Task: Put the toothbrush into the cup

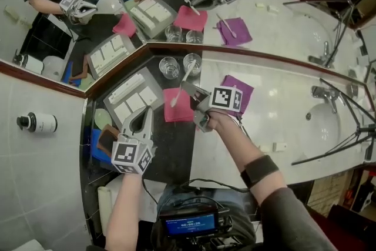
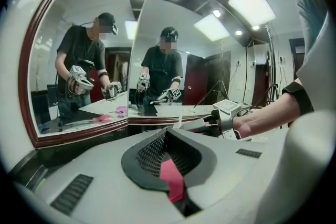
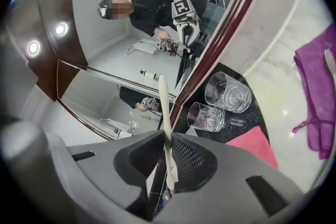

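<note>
My right gripper (image 1: pixel 189 91) is shut on a white toothbrush (image 1: pixel 178 97) above the pink cloth (image 1: pixel 178 110). In the right gripper view the toothbrush (image 3: pixel 164 113) stands up out of the gripper (image 3: pixel 169 165), pinched between its jaws. Two empty glass cups (image 1: pixel 169 67) (image 1: pixel 192 62) stand side by side on the dark counter by the mirror, a little beyond the brush; they also show as cups (image 3: pixel 207 116) (image 3: pixel 228 93) in the right gripper view. My left gripper (image 1: pixel 143 116) hovers at the left, shut and empty (image 2: pixel 168 149).
A white compartment box (image 1: pixel 132 104) lies left of the pink cloth. A purple cloth (image 1: pixel 238 91) lies under my right hand. The sink (image 1: pixel 329 123) and faucet (image 1: pixel 323 92) are at the right. Corner mirrors (image 1: pixel 117 14) back the counter. A white bottle (image 1: pixel 38 122) lies far left.
</note>
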A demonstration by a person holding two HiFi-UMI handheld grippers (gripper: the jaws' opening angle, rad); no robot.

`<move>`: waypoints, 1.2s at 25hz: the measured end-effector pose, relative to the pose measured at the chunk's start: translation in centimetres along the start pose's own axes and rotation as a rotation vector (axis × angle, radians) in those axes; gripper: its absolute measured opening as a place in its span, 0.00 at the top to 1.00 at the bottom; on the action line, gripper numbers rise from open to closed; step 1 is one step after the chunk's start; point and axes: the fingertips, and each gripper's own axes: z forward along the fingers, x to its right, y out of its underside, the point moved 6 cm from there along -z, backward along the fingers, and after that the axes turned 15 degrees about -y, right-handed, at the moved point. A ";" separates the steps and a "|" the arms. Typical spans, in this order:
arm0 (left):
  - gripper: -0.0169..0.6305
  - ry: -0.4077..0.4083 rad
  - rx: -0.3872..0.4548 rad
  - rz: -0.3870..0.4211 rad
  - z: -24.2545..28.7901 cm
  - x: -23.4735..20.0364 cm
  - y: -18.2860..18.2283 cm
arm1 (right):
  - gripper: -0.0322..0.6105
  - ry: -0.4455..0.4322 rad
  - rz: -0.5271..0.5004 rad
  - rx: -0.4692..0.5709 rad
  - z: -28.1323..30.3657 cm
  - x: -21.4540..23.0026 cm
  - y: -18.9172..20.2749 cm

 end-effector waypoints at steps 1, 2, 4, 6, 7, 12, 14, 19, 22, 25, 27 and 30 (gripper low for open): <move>0.97 0.001 -0.001 0.002 0.1 -0.1 0.0 | 0.83 -0.005 0.015 0.012 0.4 0.2 0.1; 0.97 0.002 0.000 0.004 0.3 -0.3 0.0 | 0.83 -0.010 0.028 0.024 0.7 0.4 0.1; 0.97 0.004 0.001 0.008 0.7 -0.5 0.0 | 0.83 -0.015 0.048 0.044 1.3 0.8 0.1; 0.97 0.007 0.003 0.010 1.0 -0.6 0.0 | 0.83 -0.018 0.063 0.056 1.8 1.0 0.1; 0.97 0.009 0.004 0.011 1.2 -0.6 0.0 | 0.83 -0.024 0.075 0.063 2.0 1.1 0.2; 0.97 0.015 0.006 0.012 1.6 -0.8 0.1 | 0.82 -0.001 0.026 0.012 2.9 1.1 -0.4; 0.97 0.015 0.005 0.013 1.6 -1.0 0.2 | 0.82 0.019 -0.018 -0.024 3.1 0.9 -0.8; 0.97 0.006 -0.001 0.004 1.5 -1.7 0.8 | 0.82 0.060 -0.066 -0.058 3.2 1.1 -1.8; 0.97 0.000 -0.005 -0.002 1.5 -1.9 1.0 | 0.82 0.087 -0.099 -0.066 2.9 1.2 -2.3; 0.97 -0.003 -0.004 -0.006 1.6 -2.0 1.2 | 0.83 0.108 -0.184 -0.071 3.0 0.8 -2.9; 0.97 -0.003 -0.003 -0.009 1.7 -2.0 1.3 | 0.82 0.128 -0.272 -0.076 3.1 0.3 -3.5; 0.97 0.000 -0.003 -0.011 1.7 -1.8 1.3 | 0.83 0.161 -0.391 -0.088 3.0 -0.3 -4.3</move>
